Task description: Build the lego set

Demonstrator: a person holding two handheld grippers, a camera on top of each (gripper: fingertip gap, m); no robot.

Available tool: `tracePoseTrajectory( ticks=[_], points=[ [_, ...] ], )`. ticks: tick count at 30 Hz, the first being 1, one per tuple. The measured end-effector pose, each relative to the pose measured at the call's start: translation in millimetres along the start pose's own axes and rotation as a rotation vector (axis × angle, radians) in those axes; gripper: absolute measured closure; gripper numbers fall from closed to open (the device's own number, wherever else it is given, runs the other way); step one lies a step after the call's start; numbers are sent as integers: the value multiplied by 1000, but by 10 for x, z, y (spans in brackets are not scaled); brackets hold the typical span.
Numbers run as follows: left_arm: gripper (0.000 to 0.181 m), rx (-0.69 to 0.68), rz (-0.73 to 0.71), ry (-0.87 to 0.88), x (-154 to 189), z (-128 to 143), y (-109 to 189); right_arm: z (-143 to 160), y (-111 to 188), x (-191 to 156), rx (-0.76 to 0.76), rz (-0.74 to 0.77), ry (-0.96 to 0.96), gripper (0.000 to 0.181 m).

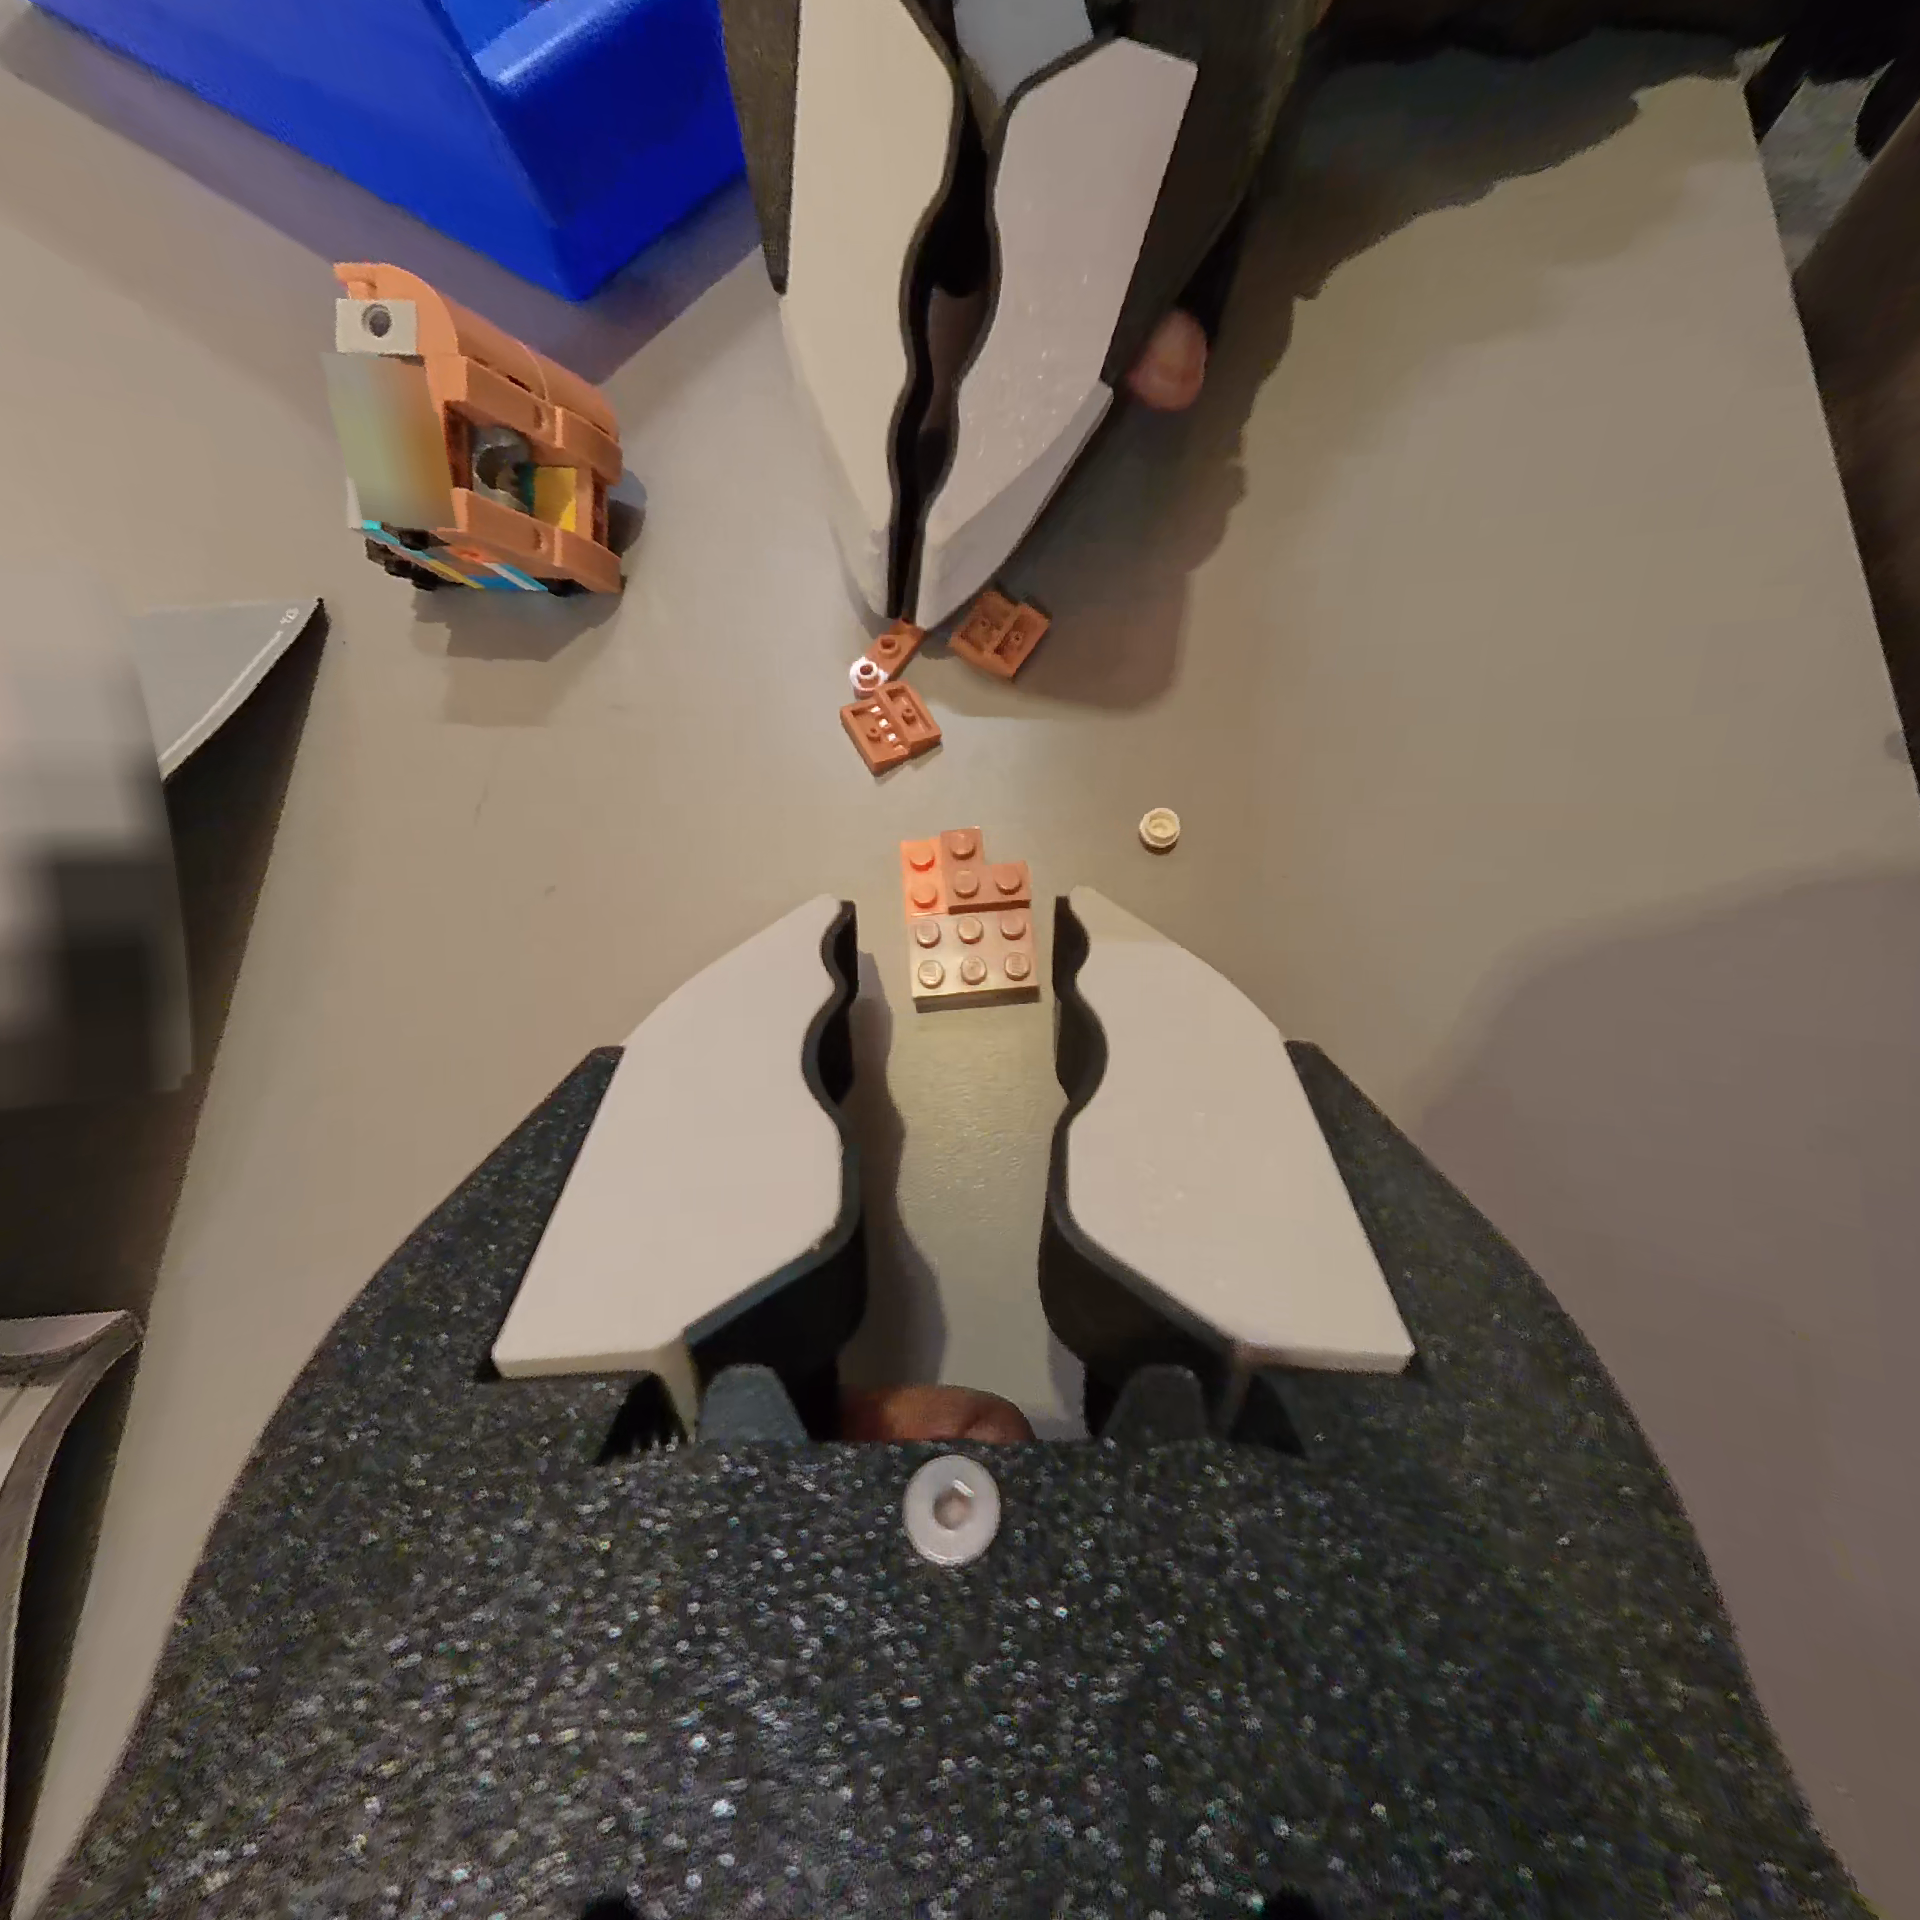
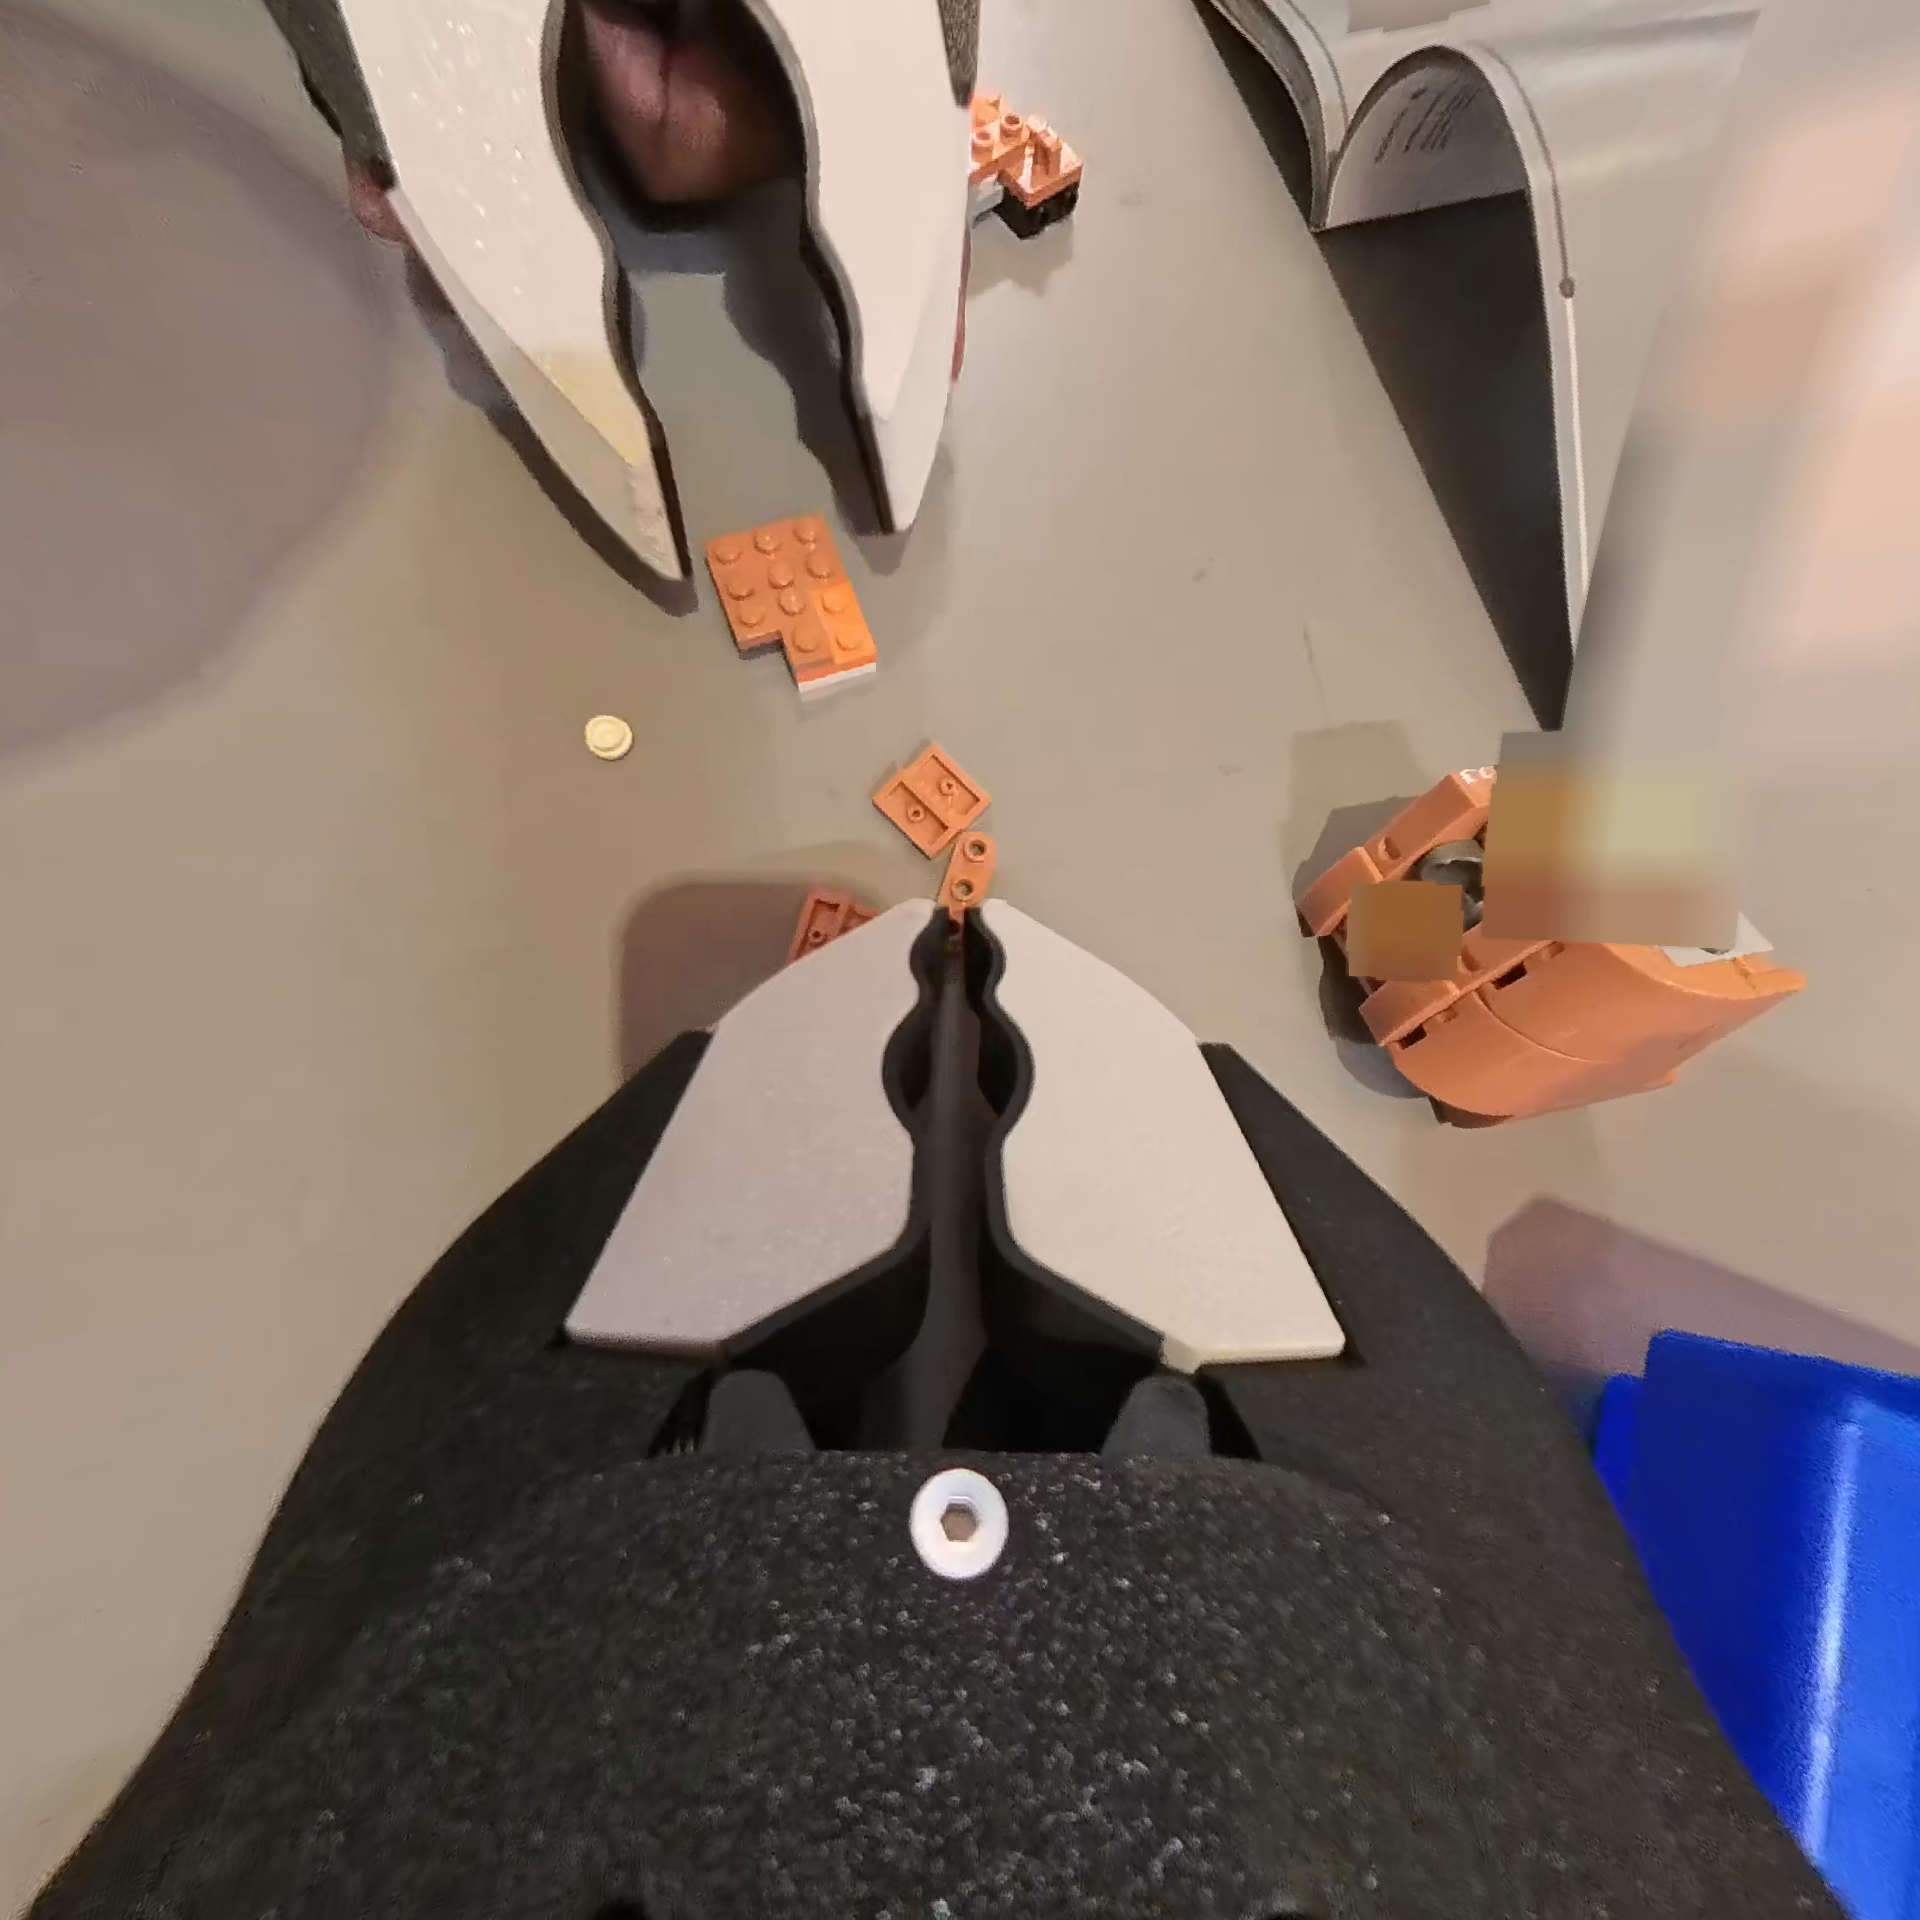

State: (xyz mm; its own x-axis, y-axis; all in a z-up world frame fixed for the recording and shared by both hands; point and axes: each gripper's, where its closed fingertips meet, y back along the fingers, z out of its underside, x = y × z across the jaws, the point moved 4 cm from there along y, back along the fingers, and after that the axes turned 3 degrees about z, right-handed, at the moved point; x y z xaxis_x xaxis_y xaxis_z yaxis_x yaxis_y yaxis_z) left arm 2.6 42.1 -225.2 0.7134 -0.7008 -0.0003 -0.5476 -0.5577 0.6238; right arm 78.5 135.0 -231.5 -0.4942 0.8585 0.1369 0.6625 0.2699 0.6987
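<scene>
My left gripper is open and low over the grey table, one fingertip on each side of a flat brown plate assembly that lies studs up. The right wrist view shows the same assembly just in front of the left gripper. My right gripper is shut on a small brown two-stud plate, which sticks out past its tips. In the left wrist view the right gripper points down with that small plate at its tips.
Two loose brown plates lie beside the right gripper, along with a tiny clear round piece and a cream round stud. A partly built orange model stands near a blue bin. An open booklet lies farther off. The grippers' ends are close to 7 cm from one another.
</scene>
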Motion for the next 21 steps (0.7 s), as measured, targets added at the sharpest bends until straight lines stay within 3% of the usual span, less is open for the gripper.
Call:
tracePoseTrajectory(
  ticks=[21],
  points=[
    [145,25,-8,11,-11,-15,29,-16,42,29,44,-7,-17,181]
  ],
)
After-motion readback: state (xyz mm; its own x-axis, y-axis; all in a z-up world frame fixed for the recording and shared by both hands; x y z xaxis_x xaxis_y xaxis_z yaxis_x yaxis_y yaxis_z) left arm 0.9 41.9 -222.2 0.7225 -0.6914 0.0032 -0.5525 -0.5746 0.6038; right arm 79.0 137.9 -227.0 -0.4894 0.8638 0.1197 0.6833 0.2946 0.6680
